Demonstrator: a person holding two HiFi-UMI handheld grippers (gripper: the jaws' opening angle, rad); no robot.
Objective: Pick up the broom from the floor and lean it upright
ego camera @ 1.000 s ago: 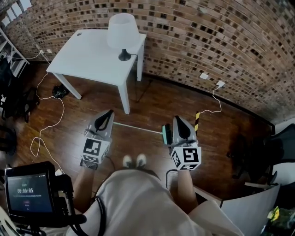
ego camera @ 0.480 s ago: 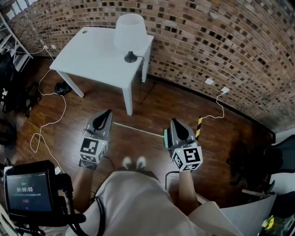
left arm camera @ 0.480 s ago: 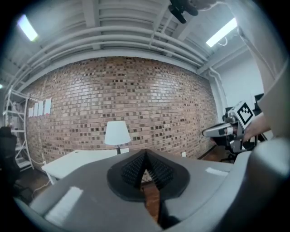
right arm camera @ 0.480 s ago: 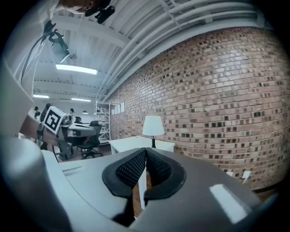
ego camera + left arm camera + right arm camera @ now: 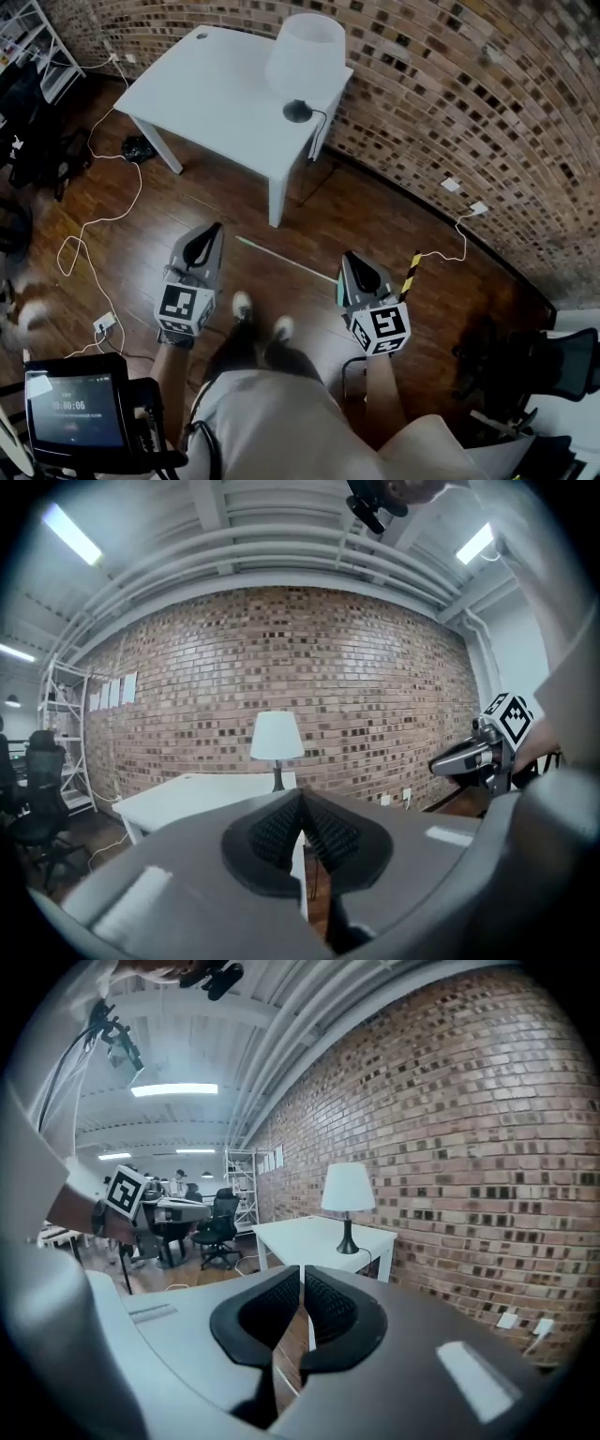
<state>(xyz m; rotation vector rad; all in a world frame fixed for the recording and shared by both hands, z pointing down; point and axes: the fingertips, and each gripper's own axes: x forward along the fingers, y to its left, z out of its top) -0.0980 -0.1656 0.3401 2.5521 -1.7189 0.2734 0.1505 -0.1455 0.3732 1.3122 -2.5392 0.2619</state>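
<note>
The broom lies on the wooden floor, its thin pale handle running from below the table toward a teal head beside my right gripper. In the head view my left gripper hovers left of the handle's far end. Its pads meet with nothing between them. My right gripper hangs above the head end. Its jaws are opening, showing a narrow slit with nothing in it. Neither gripper touches the broom.
A white table with a white lamp stands by the brick wall ahead. White cables trail over the floor at left. A yellow-black striped piece lies right of my right gripper. A dark chair is at far right.
The person has stepped forward, with the feet now apart. Both grippers have sunk and moved toward the broom. The table and lamp have shifted right and up in the head view.
</note>
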